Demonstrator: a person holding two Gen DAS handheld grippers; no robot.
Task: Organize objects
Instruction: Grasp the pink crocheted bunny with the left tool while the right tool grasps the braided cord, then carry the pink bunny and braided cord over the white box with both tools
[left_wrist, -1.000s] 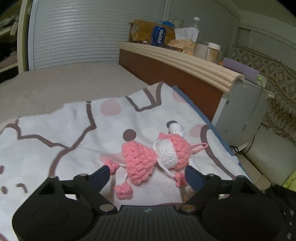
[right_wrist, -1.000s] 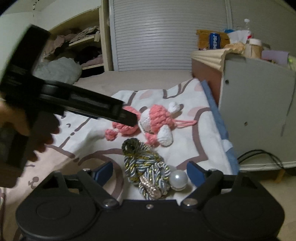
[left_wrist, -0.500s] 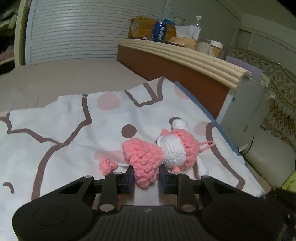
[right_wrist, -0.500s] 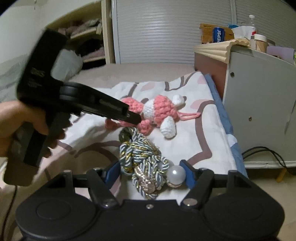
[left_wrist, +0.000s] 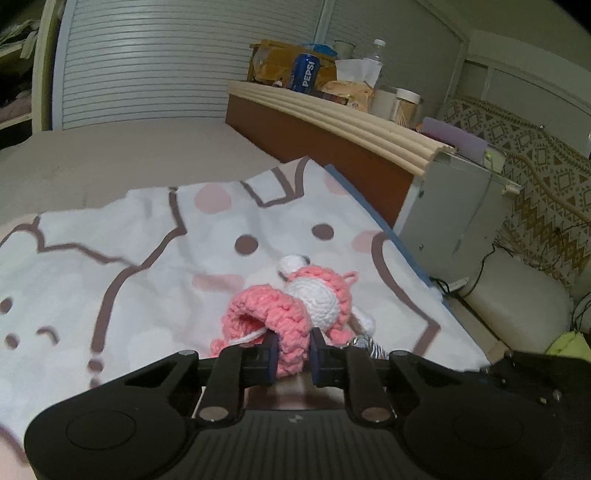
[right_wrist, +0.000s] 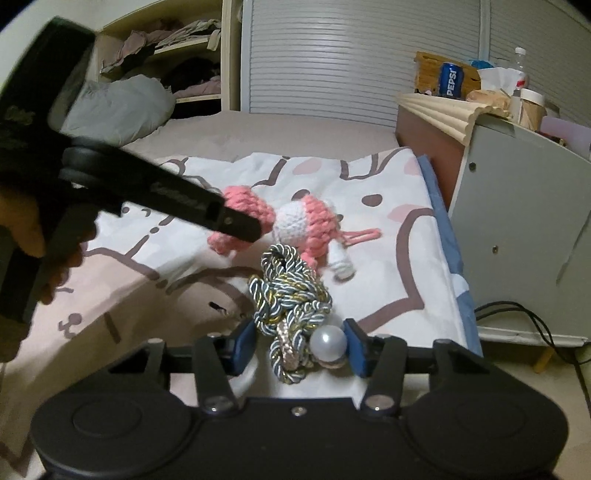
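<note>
Pinching pink crochet toy (left_wrist: 291, 325) w/ left gripper (left_wrist: 291, 350), both blue pads pressed into the pink knit body, toy's white-and-pink head sticking out just ahead & slightly right of the tips; seems lifted a bit off the blanket (left_wrist: 129, 258) but can't tell for sure. Seen from right wrist cam, same left gripper (right_wrist: 255, 230) reaching in from upper left, held by the person's hand (right_wrist: 26, 236), tip buried in toy's pink part (right_wrist: 295, 218), pink loop cord trailing off to the toy's right over the blanket (right_wrist: 413, 258). Right gripper (right_wrist: 299, 343) spread wide, not clamped, fingers sitting either side of twisted rope bundle (right_wrist: 291, 295); grey-blue/gold cord coil lying betw. the fingers and stretching fwd from them, near end almost at the palm. White pearl bead (right_wrist: 328, 341) just inside the right finger, touching or nearly so, can't tell which. Rope's far loop lying just below the toy, close to or touching its feet. Far ahead & right of both grippers: ribbed headboard (left_wrist: 351, 122) w/ Pepsi can (left_wrist: 304, 72), tissue box (left_wrist: 356, 72), jar (left_wrist: 404, 105) on top. Grey cabinet (right_wrist: 524, 236) off to right, black cable (right_wrist: 517, 310) on the floor beneath. Slatted doors (right_wrist: 354, 55) behind the bed, shelf w/ clothes (right_wrist: 159, 40) far left
</note>
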